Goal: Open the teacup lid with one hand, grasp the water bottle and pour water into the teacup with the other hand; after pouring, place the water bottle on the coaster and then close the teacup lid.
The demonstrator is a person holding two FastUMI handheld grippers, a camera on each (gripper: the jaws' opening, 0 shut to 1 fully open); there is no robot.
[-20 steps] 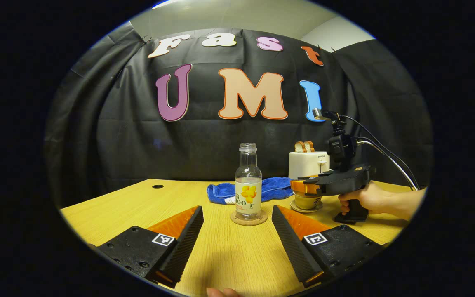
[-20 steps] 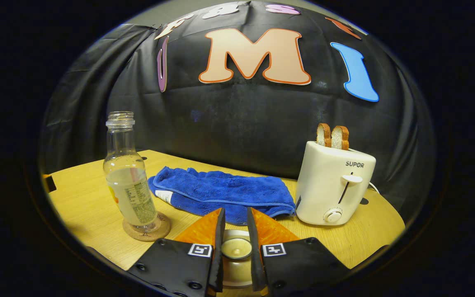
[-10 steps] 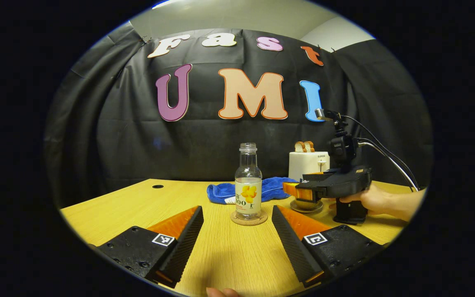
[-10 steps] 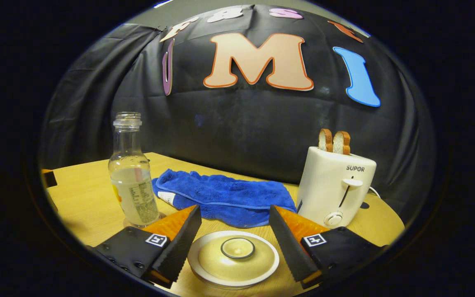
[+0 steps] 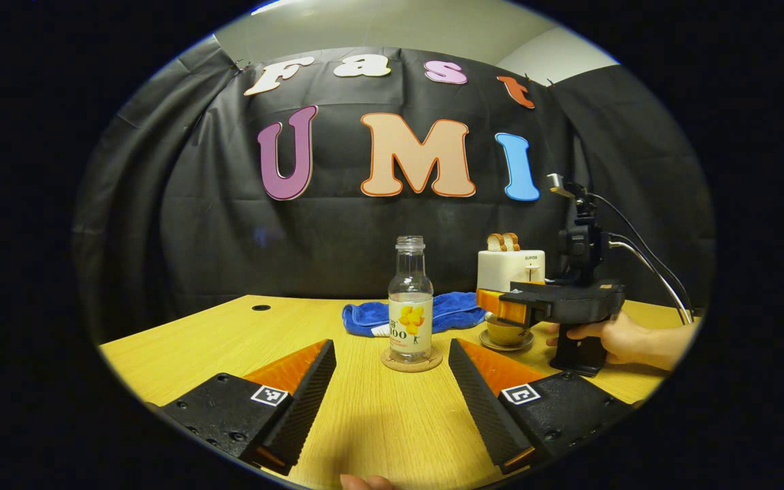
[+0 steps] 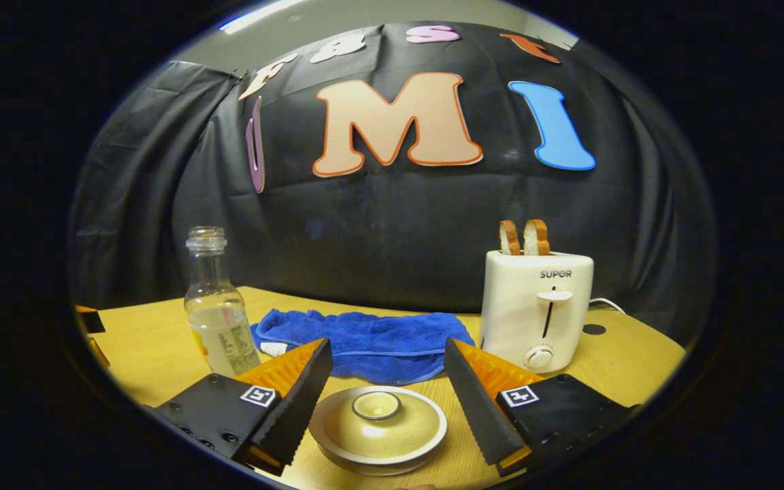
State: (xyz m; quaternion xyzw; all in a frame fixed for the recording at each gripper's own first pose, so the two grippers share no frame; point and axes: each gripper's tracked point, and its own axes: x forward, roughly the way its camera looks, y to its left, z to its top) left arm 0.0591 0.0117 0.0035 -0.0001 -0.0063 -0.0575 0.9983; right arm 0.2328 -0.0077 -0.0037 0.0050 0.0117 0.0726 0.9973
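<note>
A clear water bottle [image 5: 410, 306], part full and uncapped, stands upright on a round cork coaster [image 5: 411, 360] mid-table. My left gripper [image 5: 390, 346] is open just short of it, with nothing between its fingers. To the right, a hand [image 5: 620, 338] holds my right gripper [image 5: 501, 307] just above the teacup [image 5: 505, 333] on its saucer. In the right gripper view the cream lid [image 6: 378, 427] with its round knob [image 6: 376, 405] sits on the teacup. My right gripper [image 6: 386, 344] is open around it, fingers clear of the knob. The bottle [image 6: 218, 320] stands to the left.
A blue towel [image 6: 365, 340] lies behind the teacup. A white toaster [image 6: 538, 306] with two bread slices stands at the back right, its cord trailing off. The wooden table [image 5: 229, 340] has a small hole at the far left. Cables hang from the right gripper.
My right gripper, shut on the lid's knob a second ago, has opened and drawn back a little, leaving the lid on the teacup. The left gripper and bottle have not moved.
</note>
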